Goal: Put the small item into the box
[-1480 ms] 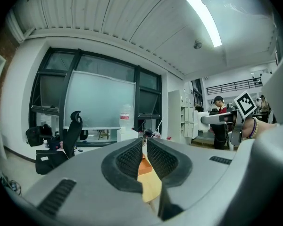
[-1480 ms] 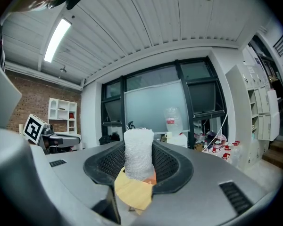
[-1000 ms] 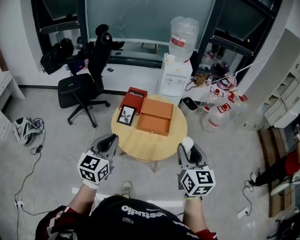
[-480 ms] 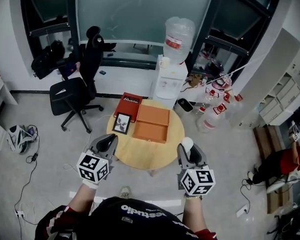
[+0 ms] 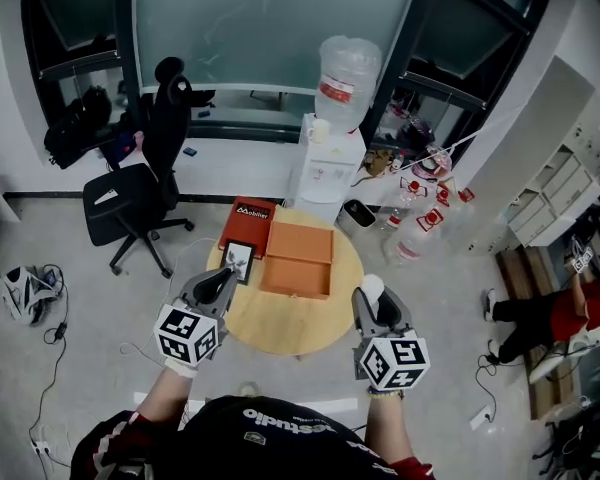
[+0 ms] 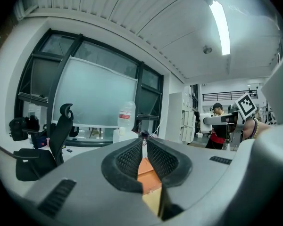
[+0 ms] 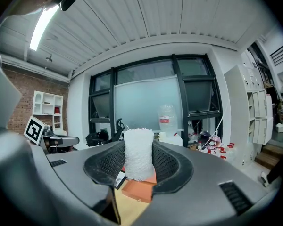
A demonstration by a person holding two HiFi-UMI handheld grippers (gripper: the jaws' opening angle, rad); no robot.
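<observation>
An open orange box [image 5: 298, 260] lies on a round wooden table [image 5: 290, 318] ahead of me, with a red lid [image 5: 245, 223] and a small picture frame [image 5: 239, 258] at its left. My right gripper [image 5: 375, 296] hovers at the table's near right edge, shut on a small white foam-net item [image 5: 373, 286]. In the right gripper view the white item [image 7: 138, 154] stands upright between the pads, with the orange box [image 7: 139, 189] below and beyond it. My left gripper [image 5: 212, 290] hangs at the table's near left edge, its jaws shut and empty; the orange box [image 6: 145, 168] shows through their slit.
A black office chair [image 5: 130, 193] stands left of the table. Behind the table stands a water dispenser [image 5: 332, 158], with several bottles [image 5: 420, 218] on the floor to the right. A person [image 5: 540, 318] sits on the floor at far right. Cables lie at left.
In the head view the table and box have slid lower and leftward. Both grippers keep their places in the frame, and the right one still holds the white item.
</observation>
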